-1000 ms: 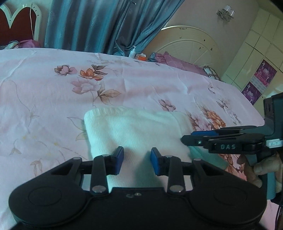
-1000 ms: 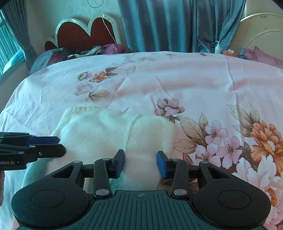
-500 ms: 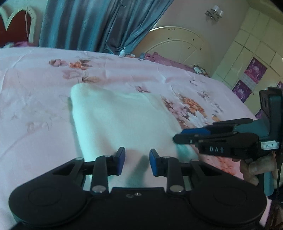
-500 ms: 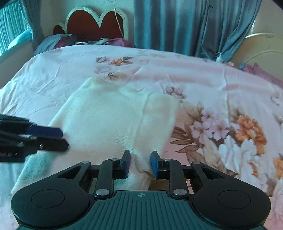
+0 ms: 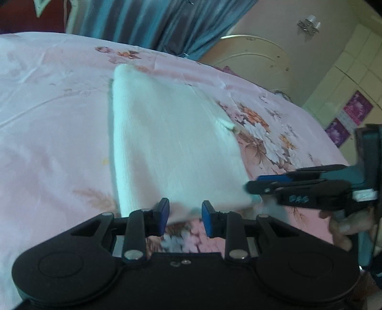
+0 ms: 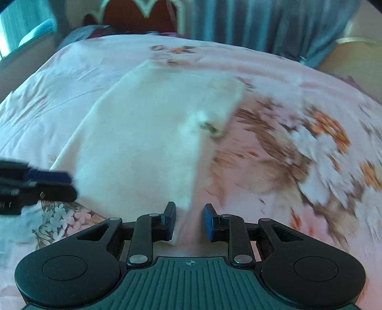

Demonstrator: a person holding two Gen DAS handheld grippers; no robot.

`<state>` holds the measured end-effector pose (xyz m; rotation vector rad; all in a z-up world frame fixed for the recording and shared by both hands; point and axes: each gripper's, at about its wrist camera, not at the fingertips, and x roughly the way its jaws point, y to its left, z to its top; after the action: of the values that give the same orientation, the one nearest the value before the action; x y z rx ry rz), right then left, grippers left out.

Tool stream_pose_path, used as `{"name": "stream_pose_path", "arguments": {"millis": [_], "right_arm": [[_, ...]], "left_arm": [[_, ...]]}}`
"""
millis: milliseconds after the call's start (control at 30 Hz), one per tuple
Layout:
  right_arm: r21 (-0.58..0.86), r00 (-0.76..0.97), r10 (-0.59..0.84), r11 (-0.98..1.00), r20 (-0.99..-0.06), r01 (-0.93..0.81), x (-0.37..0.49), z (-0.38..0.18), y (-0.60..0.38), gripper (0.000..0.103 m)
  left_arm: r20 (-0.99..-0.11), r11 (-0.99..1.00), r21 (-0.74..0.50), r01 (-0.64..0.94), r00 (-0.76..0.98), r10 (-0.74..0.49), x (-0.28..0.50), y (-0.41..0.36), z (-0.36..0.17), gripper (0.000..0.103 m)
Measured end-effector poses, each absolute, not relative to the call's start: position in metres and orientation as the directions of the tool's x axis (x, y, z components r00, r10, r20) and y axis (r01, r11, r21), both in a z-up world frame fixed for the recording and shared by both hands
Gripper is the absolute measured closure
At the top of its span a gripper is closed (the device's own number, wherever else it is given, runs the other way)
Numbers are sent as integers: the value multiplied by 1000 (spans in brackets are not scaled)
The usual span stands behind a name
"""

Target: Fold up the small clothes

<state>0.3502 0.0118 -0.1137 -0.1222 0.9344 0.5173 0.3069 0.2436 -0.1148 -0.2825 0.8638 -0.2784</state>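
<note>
Left wrist view: my left gripper (image 5: 185, 215) sits low over the pink floral bedsheet (image 5: 47, 119), its blue-padded fingers (image 5: 163, 215) spread with a clear gap between them. The near hem of the white knitted garment (image 5: 172, 147) reaches into that gap; whether the pads touch the cloth cannot be told, since the hem is blurred. The garment lies as a long panel running away from me across the sheet, narrowing to a rounded far corner, with a small tuft or tag at its right edge. My right gripper (image 5: 253, 184) enters from the right, seen side-on, its tips at the garment's near right corner; my right hand (image 5: 343, 226) shows below it, wrapped on the handle.

Right wrist view: my right gripper (image 6: 189, 221) has its jaws apart, and the garment's (image 6: 148, 133) near right corner hangs between the blue pads, close against the left one; no firm pinch is visible. The cloth spreads up and to the left from here, a folded flap lying along its right side. My left gripper (image 6: 69, 184) appears at the left edge, its tips at the garment's near left corner. The sheet (image 6: 310, 107) is strongly blurred on the right. Teal curtains (image 6: 250, 21) and a red scalloped headboard (image 6: 138, 16) stand beyond the bed.
</note>
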Motion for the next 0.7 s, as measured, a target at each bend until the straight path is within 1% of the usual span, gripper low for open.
{"name": "stream_pose_path", "arguments": {"millis": [167,233,267,333,367,400,433,467,500,533,600,700], "right_arm": [[190,559,427,882,-711,-432,304,-88,-24,79],[217,569,444,880,-692,-423,287,-74,-32,79],[225,574,452,877,-683,-424,278,-70,-37,79],[235,578,466,872,-670,-431,259,-57,-44,79],[235,579,464,873,-670,-428,250,-52,-46,79],[228,585,458,876,-670,-424,243,-47,-47,79],[219,591,449,880,-670,-421,236,-43,-48,73],[205,603,432,889,-671,-410,228,-39,-49,57],[185,628,409,901,-662,-392,219,-35,-51,6],[164,663,397,908,-635,-386,209,-30,-54,0],[135,670,380,911,-637,-388,195,-23,-56,0],[144,685,388,911,-616,-387,175,-13,-63,0]], "left_arm": [[-679,956,-284,73,689,-255,267,233,-91,73],[-673,963,-263,50,706,-221,250,227,-81,71],[-677,972,-234,36,712,-189,242,222,-74,70],[-659,984,-173,34,739,-142,223,208,-58,65],[-654,989,-142,37,747,-122,214,201,-51,60],[-656,994,-110,30,749,-95,207,193,-45,44],[-650,997,-80,20,757,-67,200,186,-40,30],[-626,999,-47,-2,779,-28,191,180,-34,2],[-594,999,-17,-32,804,16,183,175,-30,0],[-568,999,11,-51,822,49,176,171,-25,0],[-571,999,1,-49,820,41,166,167,-18,0],[-581,997,-38,-61,813,27,151,166,-8,0]]}}
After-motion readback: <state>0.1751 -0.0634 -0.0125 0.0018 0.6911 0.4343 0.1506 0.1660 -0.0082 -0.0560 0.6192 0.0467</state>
